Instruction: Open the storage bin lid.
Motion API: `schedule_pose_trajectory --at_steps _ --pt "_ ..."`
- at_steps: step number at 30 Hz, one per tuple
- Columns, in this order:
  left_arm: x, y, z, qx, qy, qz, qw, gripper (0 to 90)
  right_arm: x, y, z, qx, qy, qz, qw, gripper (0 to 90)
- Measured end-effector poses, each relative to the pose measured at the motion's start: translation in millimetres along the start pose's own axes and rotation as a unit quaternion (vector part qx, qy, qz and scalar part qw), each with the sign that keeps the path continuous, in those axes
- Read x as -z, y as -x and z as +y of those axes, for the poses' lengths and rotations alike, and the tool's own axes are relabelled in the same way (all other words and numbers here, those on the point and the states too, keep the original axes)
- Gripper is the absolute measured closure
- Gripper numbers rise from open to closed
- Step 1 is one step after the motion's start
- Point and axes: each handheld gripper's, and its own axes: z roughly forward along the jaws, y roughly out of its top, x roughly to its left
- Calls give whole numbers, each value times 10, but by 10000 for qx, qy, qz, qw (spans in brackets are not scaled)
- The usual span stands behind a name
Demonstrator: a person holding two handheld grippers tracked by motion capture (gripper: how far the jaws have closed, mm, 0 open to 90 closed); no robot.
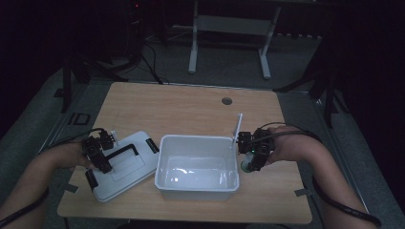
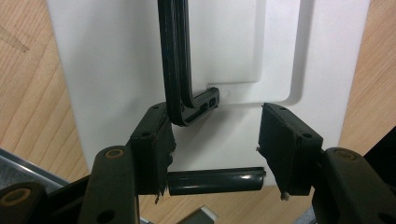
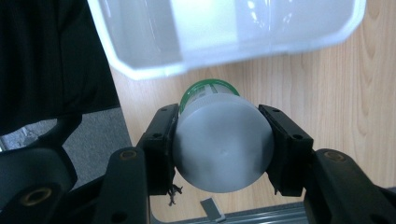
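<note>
Light wood-grain worktop (image 1: 191, 109) carries a white open bin (image 1: 197, 166) near its front centre, a white lid (image 1: 122, 164) with black handle lying flat just beside the bin's left, tape scraps at front corners.

Tool (image 3: 219, 142) clamped on white green-labelled bottle (image 3: 223, 147), apparently just beside white bin (image 3: 154, 60).

On the table (image 1: 191, 107), the tub (image 1: 197, 165) sits at lower centre of the high view, the lid (image 1: 125, 164) touching its left side, the bottle (image 1: 247, 165) just right.
</note>
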Motion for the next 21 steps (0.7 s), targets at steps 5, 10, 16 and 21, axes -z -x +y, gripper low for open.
schedule_pose_trajectory --at_steps 5,10,16,21 --pt "-20 -2 -9 26 -13 -9 10000 442 49 -36 158 181 116 3 9998 502" --pt "-29 -6 -13 27 2 -34 10000 443 87 -78 293 333 127 -10 9994 502" --pt "-17 -8 -18 9 15 -16 10000 442 77 -117 427 469 274 54 9985 503" --pt "-12 -17 -33 34 19 -10 10000 442 -1 -133 512 538 291 90 9981 502"
